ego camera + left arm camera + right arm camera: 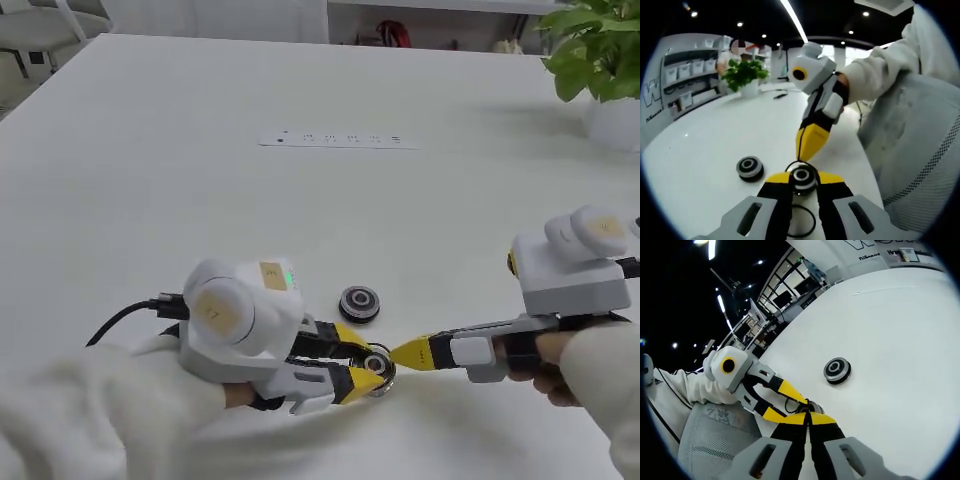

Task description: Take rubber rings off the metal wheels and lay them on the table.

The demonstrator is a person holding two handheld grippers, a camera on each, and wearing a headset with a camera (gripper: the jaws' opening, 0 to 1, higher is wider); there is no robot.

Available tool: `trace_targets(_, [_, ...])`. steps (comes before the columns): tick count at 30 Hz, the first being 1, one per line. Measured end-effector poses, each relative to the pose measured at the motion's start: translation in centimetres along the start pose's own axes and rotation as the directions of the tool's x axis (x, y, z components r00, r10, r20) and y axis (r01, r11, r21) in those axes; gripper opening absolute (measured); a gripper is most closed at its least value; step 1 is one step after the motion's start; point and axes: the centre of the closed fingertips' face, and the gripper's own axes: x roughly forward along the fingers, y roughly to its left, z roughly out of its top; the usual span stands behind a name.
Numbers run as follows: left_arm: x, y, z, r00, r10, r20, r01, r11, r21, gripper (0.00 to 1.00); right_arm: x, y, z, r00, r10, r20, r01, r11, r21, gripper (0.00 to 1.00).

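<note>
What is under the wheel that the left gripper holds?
Under the wheel, a loose black rubber ring lies on the table. The left gripper covers parts of the ring with its own jaws, so its whole outline cannot be seen.

You have white power strip point(338, 140) lying flat near far edge of tabletop point(150, 180), about mid-width, long side along that edge. Potted plant point(597, 50) at far right corner, green leaves over white pot point(612, 122). Off your far left corner, white chair point(50, 30) on floor. Past far edge, red item point(393, 35) on shelf, too small to tell. Your left gripper view: same plant point(744, 74) on tabletop, wall shelving point(687, 75) with white bins behind it, ceiling light strip point(794, 20) overhead.
</note>
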Motion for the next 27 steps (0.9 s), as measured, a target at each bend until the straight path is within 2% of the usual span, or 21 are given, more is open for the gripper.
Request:
trace_targets(6, [-0.6,-0.2,0.5,0.9999,-0.011,0.006,0.011,1.0,0.006,0.28,-0.2,-0.1,0.2,1.0,-0.002,0.009,0.001,1.0,0.003,0.0])
trace_targets(8, [-1.0,-0.2,0.8,0.9998,-0.007,0.016,0.007,1.0,0.004,0.34,-0.2,-0.1,0.2,0.9999,-0.003,0.01,0.003,1.0,0.0,0.0])
trace_targets(16, [-2.5,0.7,2.1,0.9986,0.022,0.048,-0.022,1.0,0.009,0.51,-0.4,0.0,0.5,0.9997,-0.002,0.023,0.002,1.0,0.004,0.0])
trace_targets(27, [-3.9,1.3,3.3,0.9976,0.036,0.06,-0.038,0.998,0.04,0.65,-0.9,-0.1,1.4,0.9978,-0.006,0.065,0.005,1.0,0.02,0.0])
